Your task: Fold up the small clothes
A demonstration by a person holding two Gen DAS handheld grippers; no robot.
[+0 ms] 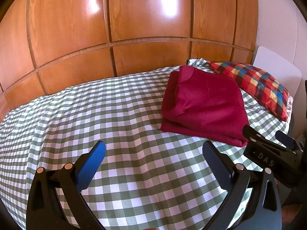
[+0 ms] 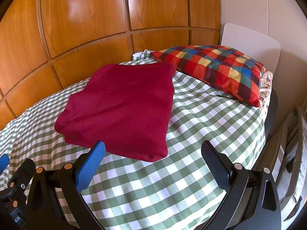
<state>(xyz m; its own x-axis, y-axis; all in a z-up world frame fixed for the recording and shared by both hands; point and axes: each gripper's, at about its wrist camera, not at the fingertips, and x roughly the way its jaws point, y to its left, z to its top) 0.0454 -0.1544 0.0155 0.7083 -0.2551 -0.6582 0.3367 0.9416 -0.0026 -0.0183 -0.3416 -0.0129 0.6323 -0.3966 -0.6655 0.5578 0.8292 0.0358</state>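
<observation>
- The left gripper (image 1: 153,157) sits at the bottom of its own view with its jaws spread wide; nothing lies between them, only the checked bed cover (image 1: 119,115) below.
- One finger carries a blue ribbed pad (image 1: 92,164) at lower left of that view; the other finger, at lower right, shows black.
- The right gripper (image 2: 153,157) is likewise wide open and holds nothing; its jaws frame bare green-and-white cover (image 2: 157,187) at the bottom of the right wrist view.
- In the right wrist view the tip of its blue pad (image 2: 91,169) overlaps the near edge of the garment; whether it touches the cloth I cannot tell.
- In the left wrist view the right gripper (image 1: 268,140) shows at the right edge, just beside the garment's near corner.
- The folded dark red garment (image 1: 205,103) lies flat on the bed, in the right middle of the left wrist view and the centre left of the right wrist view (image 2: 120,107).
- It is a roughly rectangular stack of layers; its long axis runs from the near edge of the bed away toward the wooden wall panels (image 1: 115,28).
- A rounded flap shows at its far end, upper centre in the left wrist view.
- A red, blue and yellow checked pillow (image 2: 216,67) lies just beside the garment's far corner, in front of a white headboard (image 2: 251,40).
</observation>
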